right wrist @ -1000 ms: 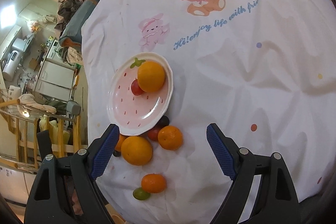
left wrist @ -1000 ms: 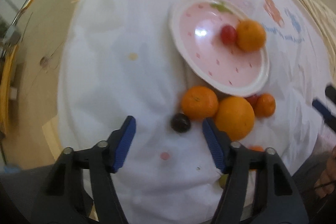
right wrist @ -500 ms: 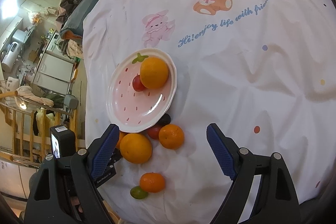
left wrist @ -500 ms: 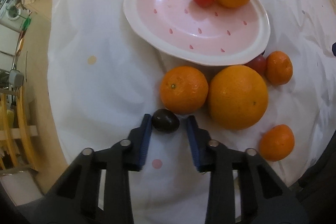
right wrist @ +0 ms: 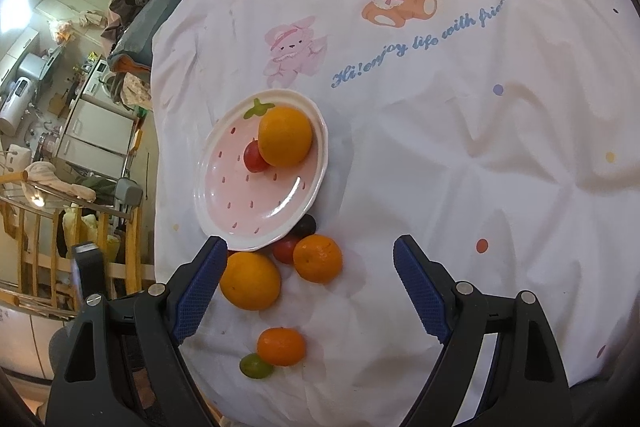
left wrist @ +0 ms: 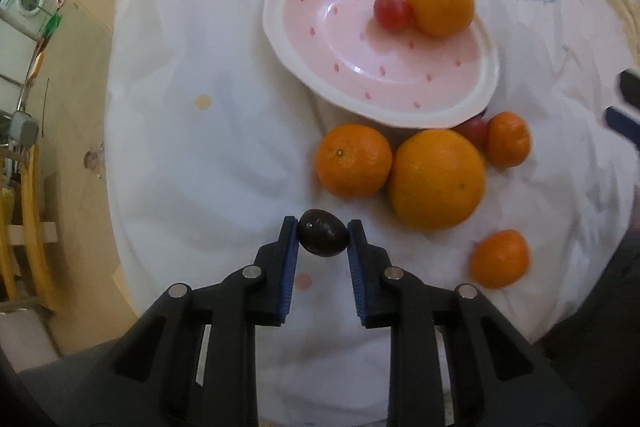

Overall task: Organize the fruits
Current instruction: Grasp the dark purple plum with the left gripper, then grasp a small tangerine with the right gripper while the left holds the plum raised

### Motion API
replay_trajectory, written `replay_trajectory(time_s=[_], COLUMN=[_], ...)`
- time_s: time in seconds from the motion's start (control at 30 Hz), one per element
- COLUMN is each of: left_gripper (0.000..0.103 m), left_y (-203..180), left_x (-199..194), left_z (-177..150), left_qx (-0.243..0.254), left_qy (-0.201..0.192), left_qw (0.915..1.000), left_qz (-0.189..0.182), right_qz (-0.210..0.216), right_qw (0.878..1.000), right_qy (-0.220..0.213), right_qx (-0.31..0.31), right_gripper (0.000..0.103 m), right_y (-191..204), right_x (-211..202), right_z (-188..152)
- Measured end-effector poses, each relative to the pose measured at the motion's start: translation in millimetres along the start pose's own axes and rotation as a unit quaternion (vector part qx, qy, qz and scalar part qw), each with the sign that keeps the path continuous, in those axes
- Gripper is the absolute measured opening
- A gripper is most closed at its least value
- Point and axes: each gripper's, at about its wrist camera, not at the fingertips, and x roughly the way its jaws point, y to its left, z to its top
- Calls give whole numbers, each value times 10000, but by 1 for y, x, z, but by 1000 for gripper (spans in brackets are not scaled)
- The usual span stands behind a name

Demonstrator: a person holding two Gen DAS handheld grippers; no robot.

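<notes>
while i watch both wrist feeds, this is what i read off them:

left gripper (left wrist: 323,232): clenched on the dark grape (left wrist: 323,238); my blue pads (left wrist: 289,255) press on it from both sides.
dark grape: pinched at the very tips of the fingers, over the white cloth (left wrist: 192,163), just beside the tangerine (left wrist: 354,160) and the big orange (left wrist: 437,179).
right gripper (right wrist: 308,259): released, jaws standing wide apart with nothing between the pads; it hangs over the cloth near the loose fruit.
plate (right wrist: 212,203): pink, strawberry pattern with a white rim, lying on the cloth; it carries an orange (right wrist: 285,136) and a red grape (right wrist: 255,156) touching each other.
fruit off the plate: the tangerine and the big orange sit side by side just beside the plate's rim; a second red grape (left wrist: 474,131) is tucked against the rim, touching a small mandarin (left wrist: 509,139); another small mandarin (left wrist: 500,259) lies apart from them, closer to me.
more from the right view: another dark grape (right wrist: 306,225) sits half under the plate's edge, and a green grape (right wrist: 255,366) rests against the nearest mandarin.
cloth: white, wrinkled, printed with a bear, a rabbit, an elephant and blue lettering.
background: a cluttered room to the left of the cloth, too blurred for me to sort out.
</notes>
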Motion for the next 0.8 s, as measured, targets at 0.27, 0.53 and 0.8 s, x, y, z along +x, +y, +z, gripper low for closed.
replay_trajectory(time_s=[0.27,0.53,0.8], left_gripper=[21,21,21], left_y=[18,10,8], left_x=[-38,-38,-39], left_z=[2,7,11], left_qx=[-454,-510,-522], left_qy=[-651,-729,-739], left_qw=[9966,9953,9949], left_qz=[-224,-372,-448], right_qz=[-484,-947,-1058], right_qw=[9976,9870,9817], right_qy=[359,936,1139], right_qx=[-347,-898,-1103], right_gripper=[88,87,78], right_y=[8,19,25], right_x=[26,66,83], right_z=[-4,-7,-9])
